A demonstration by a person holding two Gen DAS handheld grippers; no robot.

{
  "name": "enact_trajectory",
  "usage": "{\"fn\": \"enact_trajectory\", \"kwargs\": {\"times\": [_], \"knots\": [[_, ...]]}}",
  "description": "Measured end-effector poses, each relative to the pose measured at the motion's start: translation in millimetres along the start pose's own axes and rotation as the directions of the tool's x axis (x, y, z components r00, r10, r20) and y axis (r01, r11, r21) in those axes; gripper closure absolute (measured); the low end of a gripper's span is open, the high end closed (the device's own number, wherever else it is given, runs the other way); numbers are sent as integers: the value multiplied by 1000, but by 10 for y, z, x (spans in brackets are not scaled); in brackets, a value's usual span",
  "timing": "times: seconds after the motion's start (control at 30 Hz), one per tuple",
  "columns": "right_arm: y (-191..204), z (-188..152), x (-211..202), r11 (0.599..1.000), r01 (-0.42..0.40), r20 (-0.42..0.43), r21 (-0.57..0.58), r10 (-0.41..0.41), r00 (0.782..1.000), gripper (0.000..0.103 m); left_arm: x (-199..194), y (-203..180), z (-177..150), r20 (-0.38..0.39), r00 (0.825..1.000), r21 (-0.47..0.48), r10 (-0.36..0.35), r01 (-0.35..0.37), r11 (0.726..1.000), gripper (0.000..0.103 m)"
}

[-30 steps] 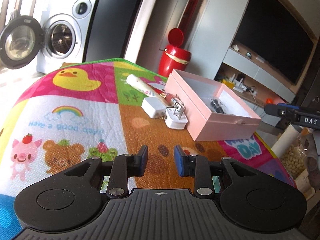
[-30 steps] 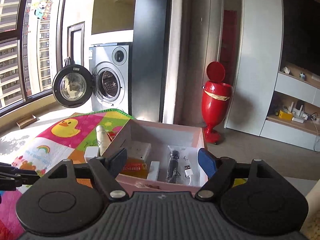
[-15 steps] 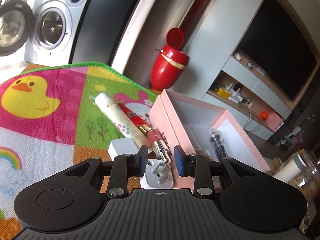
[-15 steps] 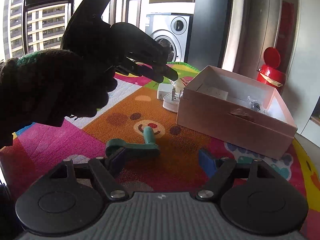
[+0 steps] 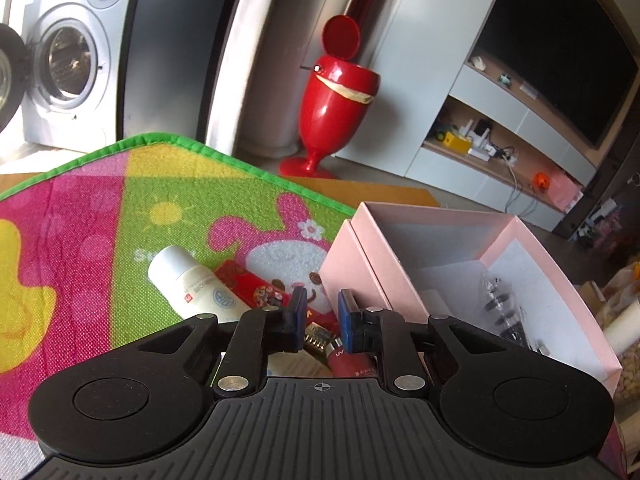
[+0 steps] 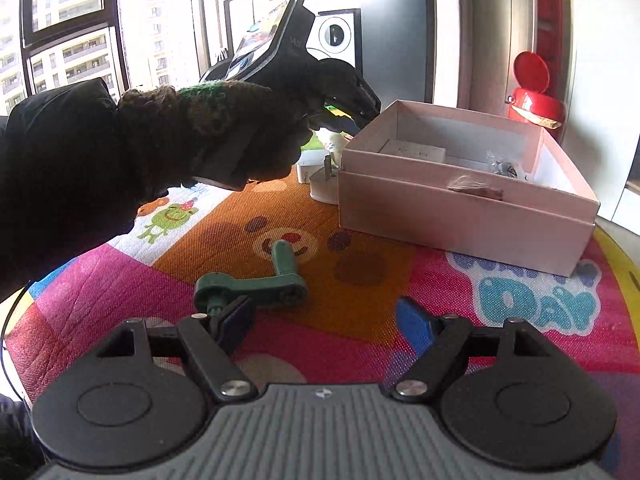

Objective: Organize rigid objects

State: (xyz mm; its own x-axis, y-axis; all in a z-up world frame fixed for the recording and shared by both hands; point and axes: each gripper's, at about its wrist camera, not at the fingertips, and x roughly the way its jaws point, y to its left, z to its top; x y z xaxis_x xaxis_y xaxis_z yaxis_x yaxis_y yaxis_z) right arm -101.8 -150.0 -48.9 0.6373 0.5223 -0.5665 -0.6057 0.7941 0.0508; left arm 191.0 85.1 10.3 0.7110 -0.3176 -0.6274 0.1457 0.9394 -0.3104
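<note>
Both of your jaws stand open and hold nothing: your left gripper point(image 5: 319, 317) narrowly, over the red tube point(image 5: 352, 360) just beside the pink box point(image 6: 464, 204), your right gripper point(image 6: 324, 326) wide, with the green crank point(image 6: 256, 282) before the box, at its left finger.

Bare mat point(image 6: 360, 344) lies open between the right gripper point(image 6: 326, 322) and the pink box point(image 6: 460, 208), broken only by the green crank point(image 6: 256, 284). The gloved left hand point(image 6: 224, 136) blocks the box's left side, where tube point(image 5: 192, 284) and plug point(image 6: 322, 184) crowd.
</note>
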Motion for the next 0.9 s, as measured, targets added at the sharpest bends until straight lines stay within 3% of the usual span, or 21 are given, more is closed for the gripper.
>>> {"fn": "enact_trajectory", "kwargs": {"times": [0.1, 0.47, 0.57, 0.73, 0.83, 0.9], "knots": [[42, 6, 7, 999, -22, -8, -26, 22, 1000, 24, -136, -56, -175, -18, 999, 59, -28, 29, 998, 84], [318, 27, 36, 991, -93, -44, -95, 90, 995, 24, -898, -38, -891, -62, 988, 29, -139, 141, 990, 80], [435, 75, 55, 987, -123, -38, -108, 119, 992, 24, -1165, 3, -1000, -7, 993, 19, -119, 119, 993, 80], [651, 183, 229, 985, -68, -26, -157, 65, 998, 23, -1615, 60, -1060, 140, 990, -21, 24, -21, 1000, 80], [728, 204, 321, 974, 19, -31, -227, -27, 999, 24, -1719, 66, -1108, 170, 985, -67, 33, -22, 998, 80], [616, 177, 273, 971, 59, -32, -233, -69, 997, 24, -1792, 27, -1170, 166, 986, -43, 15, -8, 999, 80]]}}
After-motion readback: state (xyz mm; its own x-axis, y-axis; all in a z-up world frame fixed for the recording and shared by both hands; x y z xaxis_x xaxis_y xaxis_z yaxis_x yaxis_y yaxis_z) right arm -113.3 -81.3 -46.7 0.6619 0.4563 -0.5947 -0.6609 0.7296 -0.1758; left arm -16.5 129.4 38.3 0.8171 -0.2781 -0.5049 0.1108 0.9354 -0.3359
